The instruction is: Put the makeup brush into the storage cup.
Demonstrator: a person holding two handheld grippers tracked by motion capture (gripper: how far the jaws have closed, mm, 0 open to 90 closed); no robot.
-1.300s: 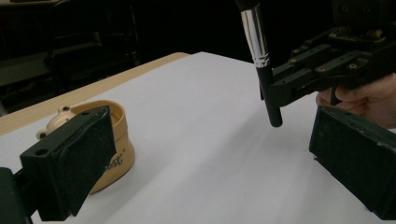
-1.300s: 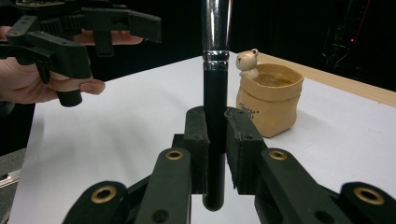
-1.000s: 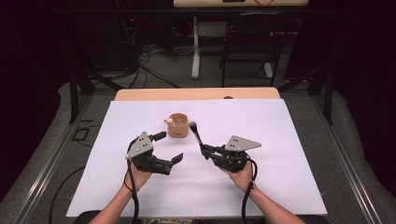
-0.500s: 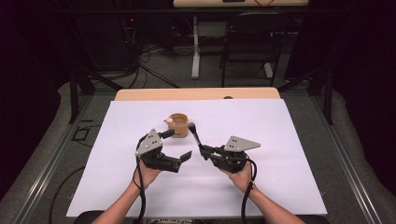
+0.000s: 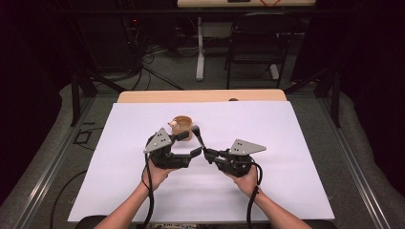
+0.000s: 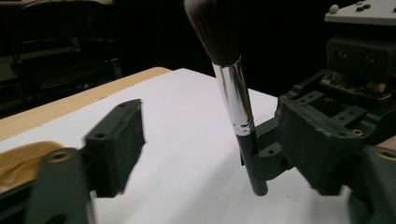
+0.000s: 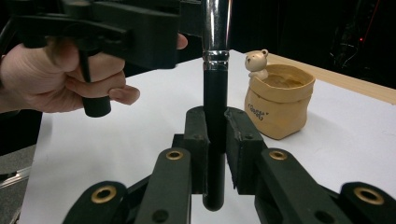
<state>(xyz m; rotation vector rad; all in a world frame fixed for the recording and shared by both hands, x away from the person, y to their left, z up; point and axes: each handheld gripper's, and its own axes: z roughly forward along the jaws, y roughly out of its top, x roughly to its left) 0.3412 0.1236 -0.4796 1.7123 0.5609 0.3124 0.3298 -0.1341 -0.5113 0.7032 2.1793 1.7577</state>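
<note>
A makeup brush [image 5: 199, 139] with a black handle, silver ferrule and dark bristles stands nearly upright, bristles up. My right gripper [image 5: 208, 155] is shut on the lower handle [image 7: 215, 140]. My left gripper [image 5: 192, 143] is open, its jaws reaching right on either side of the brush [image 6: 232, 93], apart from it. A small tan pot [image 5: 181, 125] with a little bear figure on its rim [image 7: 258, 60] sits on the white sheet just behind both grippers. In the right gripper view a hand holds the left gripper [image 7: 116, 25] at the upper left.
A white sheet [image 5: 296, 143] covers the table, with a strip of bare wood [image 5: 200, 96] at the far edge. Beyond the table stand a dark chair [image 5: 253, 43] and a desk leg [image 5: 199, 47], with cables on the floor.
My left gripper has moved right and slightly away from the person, bringing its open jaws up to the brush. The right gripper and brush have stayed nearly still.
</note>
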